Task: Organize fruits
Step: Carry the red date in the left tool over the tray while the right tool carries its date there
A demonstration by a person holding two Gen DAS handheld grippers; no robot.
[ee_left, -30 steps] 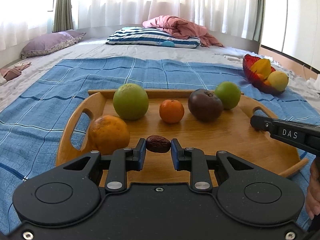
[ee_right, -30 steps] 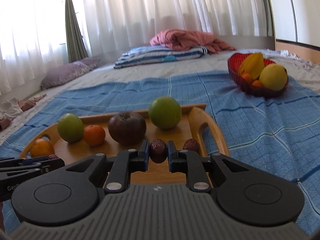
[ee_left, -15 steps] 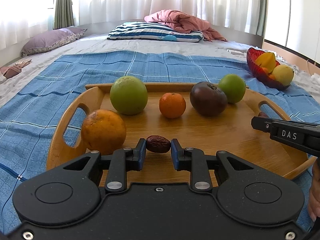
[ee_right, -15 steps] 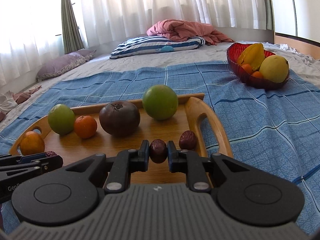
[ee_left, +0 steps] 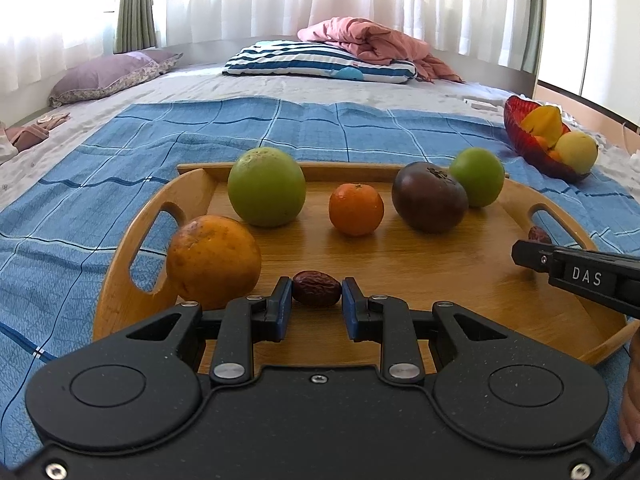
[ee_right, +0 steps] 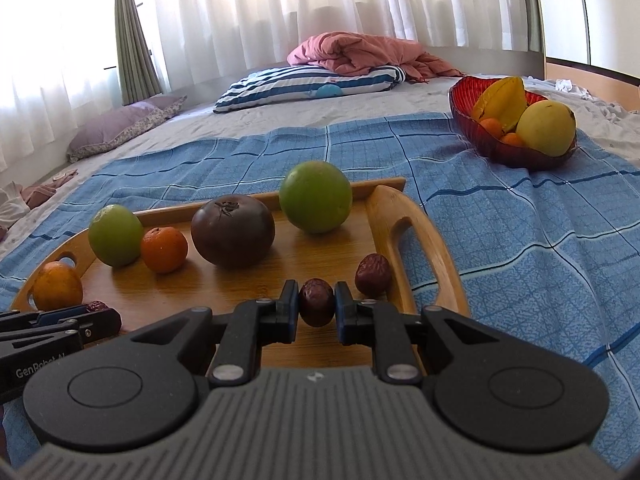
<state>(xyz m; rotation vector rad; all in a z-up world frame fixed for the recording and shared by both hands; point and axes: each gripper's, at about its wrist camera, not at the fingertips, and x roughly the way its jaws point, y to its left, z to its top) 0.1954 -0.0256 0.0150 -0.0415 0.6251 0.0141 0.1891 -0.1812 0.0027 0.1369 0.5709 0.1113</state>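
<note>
Left tongs clench a red date over the wooden tray's near edge; right tongs clench a second date by its right handle. Six fruits and another loose date remain unsorted.

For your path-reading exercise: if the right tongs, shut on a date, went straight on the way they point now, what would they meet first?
Probably the bare floor of the wooden tray: the right tongs point downward between the dark round fruit and the loose date. Depth is unclear.
</note>
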